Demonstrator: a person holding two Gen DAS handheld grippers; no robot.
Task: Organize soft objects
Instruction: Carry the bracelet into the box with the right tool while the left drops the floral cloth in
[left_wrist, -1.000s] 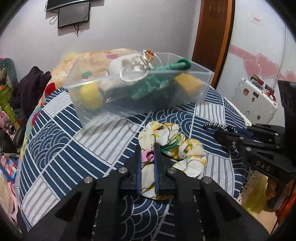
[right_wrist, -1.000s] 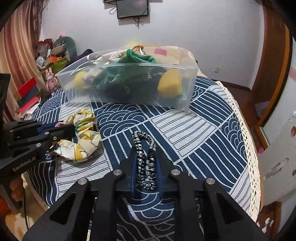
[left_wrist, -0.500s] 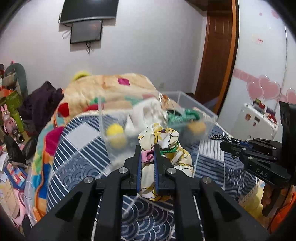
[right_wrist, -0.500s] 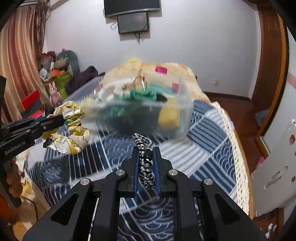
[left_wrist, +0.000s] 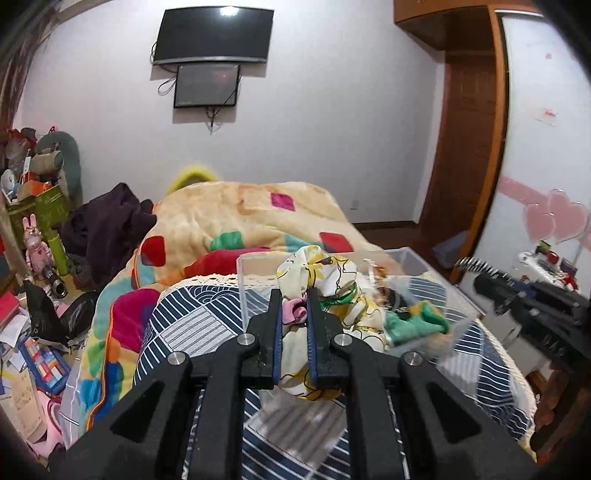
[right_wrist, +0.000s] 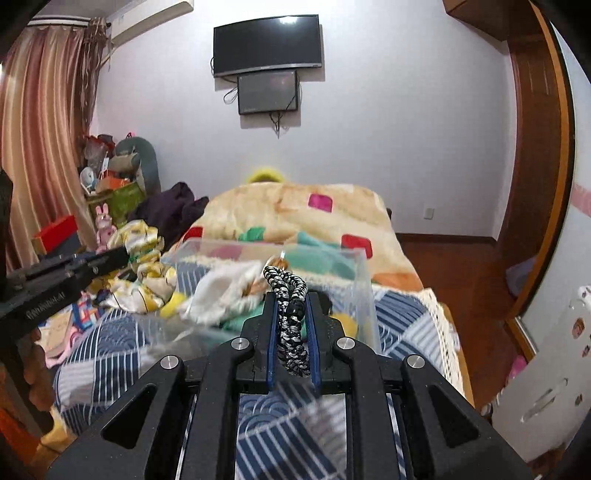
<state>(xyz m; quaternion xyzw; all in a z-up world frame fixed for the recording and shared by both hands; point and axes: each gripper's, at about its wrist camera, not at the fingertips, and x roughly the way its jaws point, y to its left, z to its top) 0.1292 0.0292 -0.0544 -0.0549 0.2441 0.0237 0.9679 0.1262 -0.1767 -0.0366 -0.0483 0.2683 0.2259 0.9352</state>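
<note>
Tools both loaded: my left tool (left_wrist: 294, 312) pinches the floral scrunchie (left_wrist: 325, 280), my right tool (right_wrist: 291, 314) pinches the braided cord (right_wrist: 290, 295), each raised near the clear bin (right_wrist: 364, 280) on the table (right_wrist: 402, 314). Advise clearing the rim, then releasing inside. Bin looks crowded; room lies above.

Right tool (right_wrist: 291, 314) clamped on black-and-white braided cord (right_wrist: 291, 314), clear bin (right_wrist: 364, 280) just beyond.
</note>
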